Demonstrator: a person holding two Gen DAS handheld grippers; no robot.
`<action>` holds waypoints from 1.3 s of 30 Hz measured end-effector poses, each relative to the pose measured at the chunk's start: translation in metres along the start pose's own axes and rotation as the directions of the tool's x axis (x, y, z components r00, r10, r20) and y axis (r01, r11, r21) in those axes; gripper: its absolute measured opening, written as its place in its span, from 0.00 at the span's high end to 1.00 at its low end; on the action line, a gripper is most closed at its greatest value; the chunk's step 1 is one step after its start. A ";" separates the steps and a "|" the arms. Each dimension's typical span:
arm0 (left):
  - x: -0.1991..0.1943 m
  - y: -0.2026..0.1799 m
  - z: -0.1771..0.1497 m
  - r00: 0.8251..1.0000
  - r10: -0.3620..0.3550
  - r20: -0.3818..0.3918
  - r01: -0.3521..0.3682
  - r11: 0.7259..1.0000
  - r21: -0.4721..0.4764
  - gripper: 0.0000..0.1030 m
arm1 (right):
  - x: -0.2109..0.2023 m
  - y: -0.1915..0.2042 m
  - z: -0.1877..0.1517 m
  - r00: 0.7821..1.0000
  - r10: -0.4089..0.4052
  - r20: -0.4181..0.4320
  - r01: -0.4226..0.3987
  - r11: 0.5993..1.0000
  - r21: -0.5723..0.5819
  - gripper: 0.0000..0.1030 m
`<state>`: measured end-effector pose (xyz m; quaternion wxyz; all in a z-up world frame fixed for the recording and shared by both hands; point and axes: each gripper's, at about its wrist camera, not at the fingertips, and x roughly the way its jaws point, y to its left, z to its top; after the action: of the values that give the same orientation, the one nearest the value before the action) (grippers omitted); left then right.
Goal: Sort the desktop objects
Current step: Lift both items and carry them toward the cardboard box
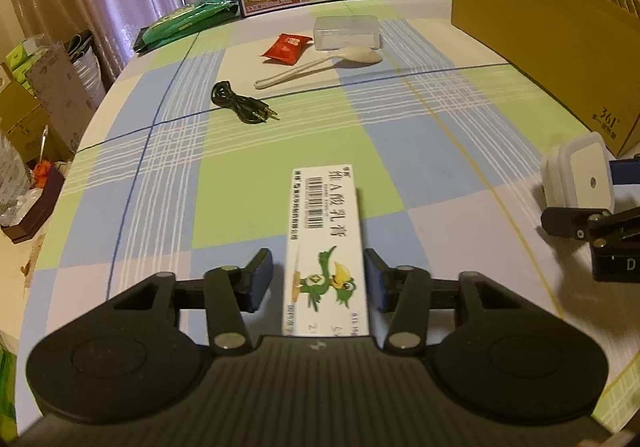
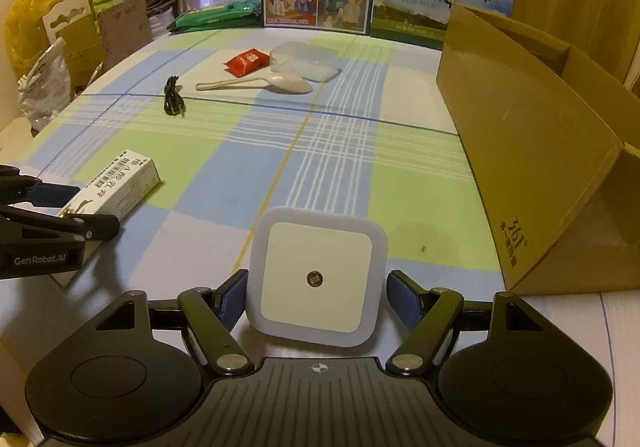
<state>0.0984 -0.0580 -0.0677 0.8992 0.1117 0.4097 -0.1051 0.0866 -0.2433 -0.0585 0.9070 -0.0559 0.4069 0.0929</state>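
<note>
On a checked tablecloth [image 2: 328, 175], the left gripper [image 1: 318, 281] stands released around one white ointment box [image 1: 326, 247] with a green bird, while the right gripper [image 2: 316, 301], also released, flanks one square white night light [image 2: 318, 277] beside the open cardboard box [image 2: 532, 151].

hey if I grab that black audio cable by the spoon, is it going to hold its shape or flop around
Probably flop. The black cable lies in a loose, untied coil, so lifted by one strand it would likely unwind and dangle. It looks thin and light, so a push may just drag or bunch it. Its metal plugs stick out free at one end and might swing or snag the spoon.
</note>
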 end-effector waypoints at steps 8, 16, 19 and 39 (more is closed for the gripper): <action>-0.007 -0.005 -0.003 1.000 0.002 -0.009 -0.002 1.000 0.004 0.68 | -0.003 -0.002 0.004 1.000 0.009 0.004 -0.009 1.000 0.027 0.39; -0.030 -0.010 -0.010 1.000 -0.002 -0.001 0.002 1.000 -0.011 0.68 | -0.023 -0.005 0.006 0.999 0.011 0.033 -0.012 1.000 0.025 0.39; -0.040 -0.015 -0.011 1.000 -0.008 0.010 0.008 1.000 -0.007 0.68 | -0.033 -0.008 0.007 0.999 0.009 0.043 -0.010 0.999 0.032 0.39; -0.102 -0.076 0.034 0.983 -0.125 0.135 0.120 0.992 0.043 0.68 | -0.127 -0.063 0.012 0.980 -0.076 0.186 0.051 0.989 0.138 0.39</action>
<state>0.0361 -0.1301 0.0230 0.9150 0.0944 0.3512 -0.1749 0.0265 -0.3183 0.0460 0.9460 0.0008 0.3215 0.0414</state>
